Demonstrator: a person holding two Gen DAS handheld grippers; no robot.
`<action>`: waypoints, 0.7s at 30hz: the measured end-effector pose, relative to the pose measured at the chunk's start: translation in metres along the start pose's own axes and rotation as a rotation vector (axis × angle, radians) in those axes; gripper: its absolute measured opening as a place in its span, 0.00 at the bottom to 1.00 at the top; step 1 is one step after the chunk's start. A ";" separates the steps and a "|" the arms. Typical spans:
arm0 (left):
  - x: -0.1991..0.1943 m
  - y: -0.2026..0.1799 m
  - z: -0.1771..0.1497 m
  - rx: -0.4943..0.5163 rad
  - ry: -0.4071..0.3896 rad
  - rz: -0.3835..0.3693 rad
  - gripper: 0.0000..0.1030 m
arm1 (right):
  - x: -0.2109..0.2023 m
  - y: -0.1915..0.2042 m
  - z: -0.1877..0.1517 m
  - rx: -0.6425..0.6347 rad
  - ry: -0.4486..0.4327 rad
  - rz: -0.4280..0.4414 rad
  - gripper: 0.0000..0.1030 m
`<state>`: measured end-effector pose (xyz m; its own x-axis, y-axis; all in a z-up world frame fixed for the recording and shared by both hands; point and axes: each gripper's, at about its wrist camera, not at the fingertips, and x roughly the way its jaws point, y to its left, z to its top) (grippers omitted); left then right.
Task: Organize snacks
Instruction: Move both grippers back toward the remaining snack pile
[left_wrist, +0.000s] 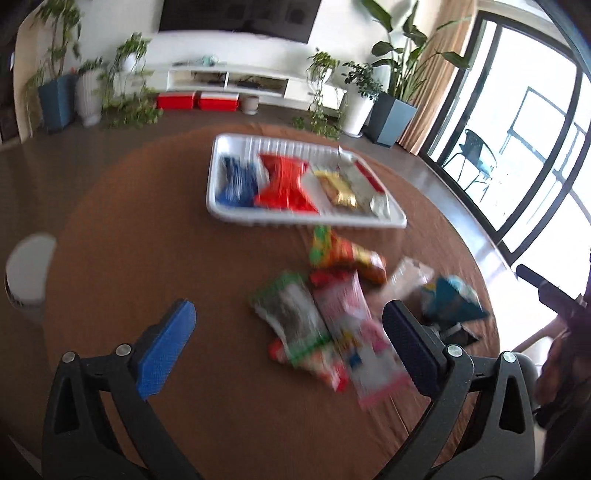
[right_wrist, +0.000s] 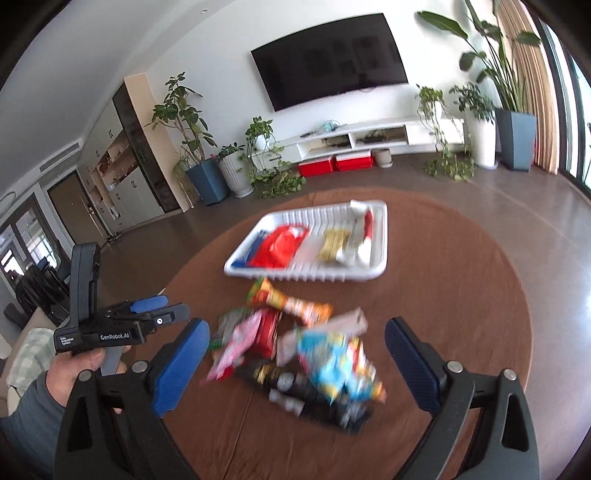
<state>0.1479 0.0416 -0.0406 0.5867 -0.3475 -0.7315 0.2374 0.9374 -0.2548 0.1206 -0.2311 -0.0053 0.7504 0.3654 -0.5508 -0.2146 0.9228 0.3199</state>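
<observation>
A white ribbed tray (left_wrist: 236, 218) (right_wrist: 380, 236) sits at the far side of a round brown table. It holds a blue packet (left_wrist: 236, 181), a red packet (left_wrist: 284, 184) (right_wrist: 277, 247), a gold packet (left_wrist: 338, 188) and a silver-red packet (left_wrist: 365, 181). Loose snack packets lie in a pile nearer me: an orange-green one (left_wrist: 343, 254) (right_wrist: 291, 302), a green one (left_wrist: 291, 314), a pink one (left_wrist: 354, 332) (right_wrist: 236, 343), a light-blue one (left_wrist: 450, 299) (right_wrist: 336, 369). My left gripper (left_wrist: 288, 347) is open and empty above the pile. My right gripper (right_wrist: 295, 354) is open and empty above it too.
The left gripper's body (right_wrist: 96, 328), held in a hand, shows at the left of the right wrist view. A white round stool (left_wrist: 29, 269) stands left of the table. Plants, a TV stand and red boxes (right_wrist: 332, 164) line the far wall. Glass doors are on the right.
</observation>
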 end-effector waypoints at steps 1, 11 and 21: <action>0.000 -0.005 -0.012 -0.001 0.023 -0.006 1.00 | -0.002 0.001 -0.010 0.013 0.010 0.004 0.95; 0.005 -0.037 -0.030 0.039 0.078 0.045 1.00 | -0.005 0.006 -0.073 0.057 0.065 -0.025 0.91; 0.039 -0.068 0.010 0.181 0.171 0.084 0.71 | -0.008 0.001 -0.081 0.067 0.056 -0.027 0.86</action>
<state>0.1627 -0.0358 -0.0454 0.4745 -0.2449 -0.8455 0.3366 0.9380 -0.0828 0.0633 -0.2231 -0.0630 0.7188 0.3484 -0.6016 -0.1513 0.9230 0.3538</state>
